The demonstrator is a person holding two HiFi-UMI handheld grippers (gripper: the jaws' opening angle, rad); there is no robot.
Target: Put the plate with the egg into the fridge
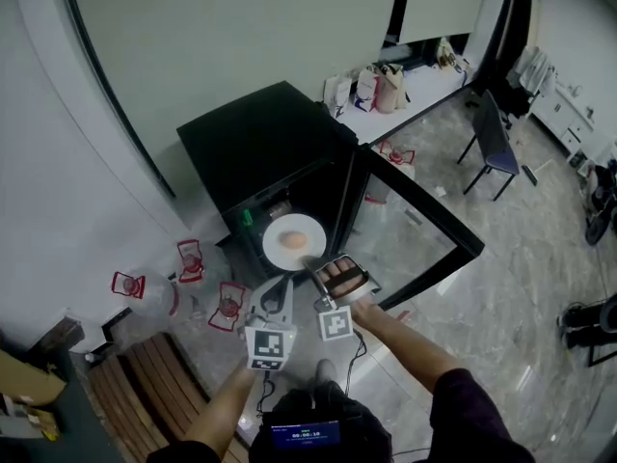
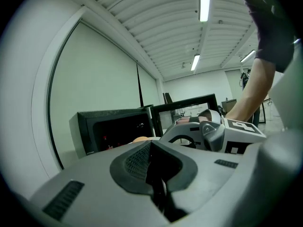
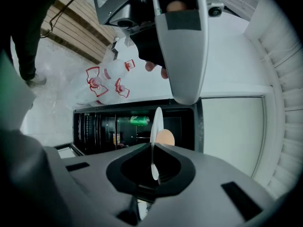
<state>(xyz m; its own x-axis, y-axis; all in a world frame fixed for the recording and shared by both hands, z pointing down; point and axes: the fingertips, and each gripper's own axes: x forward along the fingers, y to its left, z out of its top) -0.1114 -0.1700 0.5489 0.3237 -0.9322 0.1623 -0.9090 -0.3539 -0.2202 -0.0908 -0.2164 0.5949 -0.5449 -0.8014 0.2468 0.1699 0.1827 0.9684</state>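
Note:
A white plate (image 1: 279,251) with a brown egg (image 1: 296,241) on it hangs in front of the open black fridge (image 1: 253,143). My right gripper (image 1: 317,274) is shut on the plate's near rim. In the right gripper view the plate (image 3: 156,122) shows edge-on between the jaws of that gripper (image 3: 154,168), with the egg (image 3: 166,137) beside it and the fridge interior (image 3: 109,126) behind. My left gripper (image 1: 278,285) hovers just left of the plate and below it, touching nothing. The left gripper view shows this gripper (image 2: 151,161) shut and empty.
The fridge's glass door (image 1: 416,222) stands open to the right. A green can (image 3: 135,121) lies on a shelf inside. Water bottles with red labels (image 1: 191,259) stand on the floor to the left, near a wooden bench (image 1: 145,386). A chair (image 1: 494,145) and a table with bags (image 1: 386,91) stand behind.

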